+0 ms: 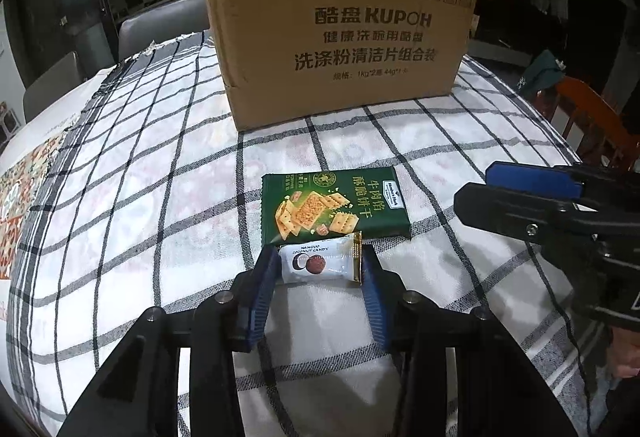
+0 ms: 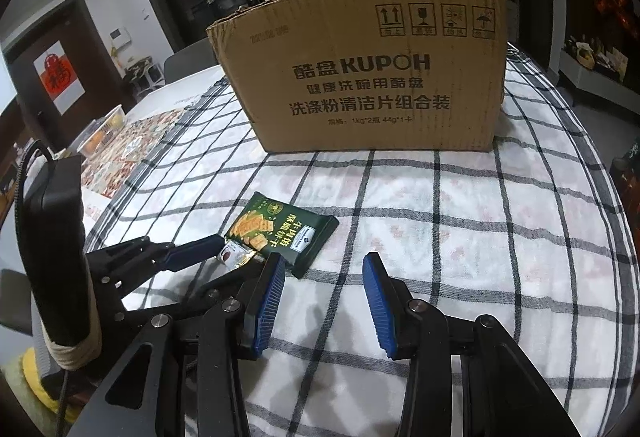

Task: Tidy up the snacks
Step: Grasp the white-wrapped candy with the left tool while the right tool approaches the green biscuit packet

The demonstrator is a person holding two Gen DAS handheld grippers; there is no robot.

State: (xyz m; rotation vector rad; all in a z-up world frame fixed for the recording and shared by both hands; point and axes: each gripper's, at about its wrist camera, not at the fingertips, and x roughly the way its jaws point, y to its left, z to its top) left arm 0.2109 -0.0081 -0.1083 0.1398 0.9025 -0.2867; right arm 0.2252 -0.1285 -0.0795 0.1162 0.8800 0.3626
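Two snacks lie on the worktop [image 1: 120, 197] outside the box [image 1: 340, 37]: left gripper [image 1: 322, 269] jaws bracket the candy [image 1: 320, 261], seemingly gripping; cracker pack [image 1: 334, 207] untouched; right gripper [image 2: 324, 289] spread, empty.

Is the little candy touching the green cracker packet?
Touching. In the left wrist view the candy overlaps the cracker packet along its near edge, with no cloth showing between.

Left wrist view: KUPOH cardboard box [image 1: 340, 33] at 12 o'clock on checked tablecloth [image 1: 160, 197]. Beef cracker packet [image 1: 334, 206] before box. Coconut candy [image 1: 320, 263] touching packet's near edge, between left gripper [image 1: 320, 277] fingers. Right gripper [image 1: 532, 193] at 3 o'clock.
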